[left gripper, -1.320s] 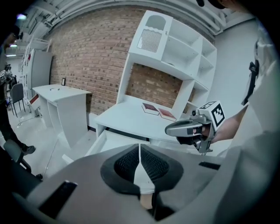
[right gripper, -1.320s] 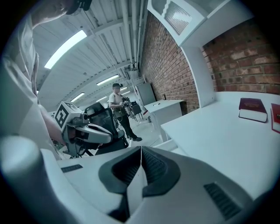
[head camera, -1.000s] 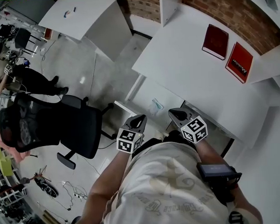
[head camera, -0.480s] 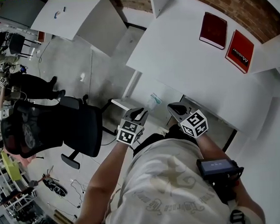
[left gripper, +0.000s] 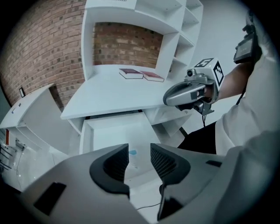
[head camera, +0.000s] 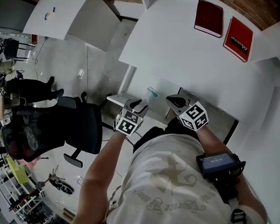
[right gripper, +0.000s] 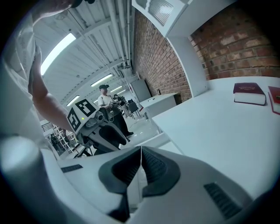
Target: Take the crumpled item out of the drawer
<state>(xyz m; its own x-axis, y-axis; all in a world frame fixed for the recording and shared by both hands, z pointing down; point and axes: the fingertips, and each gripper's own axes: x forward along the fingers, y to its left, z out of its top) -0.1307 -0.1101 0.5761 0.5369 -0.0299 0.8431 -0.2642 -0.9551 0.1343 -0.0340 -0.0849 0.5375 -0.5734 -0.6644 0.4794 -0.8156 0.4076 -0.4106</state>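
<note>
The drawer (left gripper: pixel 84 136) stands pulled out from under the white surface (head camera: pixel 174 48). The crumpled item (head camera: pixel 151 92) — a clear scrap with a blue spot — lies on the drawer's floor, toward its front end.

In the head view the left tongs (head camera: pixel 140 104) hang over the front of the drawer, at 7 o'clock of the item and just beside it. The left gripper view shows them released and opening. Nothing sits between the pads, and the blue spot shows through the gap, farther off on the drawer floor.

The right tongs (right gripper: pixel 141 148) are clenched, pad against pad, with nothing caught between them. In the head view they sit at 3 o'clock of the left tongs, near the edge of the surface and the drawer's right side, apart from the item.

At the far end of the surface, at 1 o'clock of the tongs, a dark book (head camera: pixel 208 18) and a red book (head camera: pixel 238 32) lie flat side by side. In the left gripper view a brick wall (left gripper: pixel 43 57) rises behind the surface, and white shelves (left gripper: pixel 183 26) stand at 1 o'clock above it.

On the floor at 9 o'clock of the left tongs is a black chair (head camera: pixel 49 128), well apart from the drawer. Beyond it, at 10 o'clock, a person (head camera: pixel 31 88) in dark clothes stands among other chairs — too small to tell more. Another white surface (head camera: pixel 63 17) shows at 11 o'clock, across the floor.
</note>
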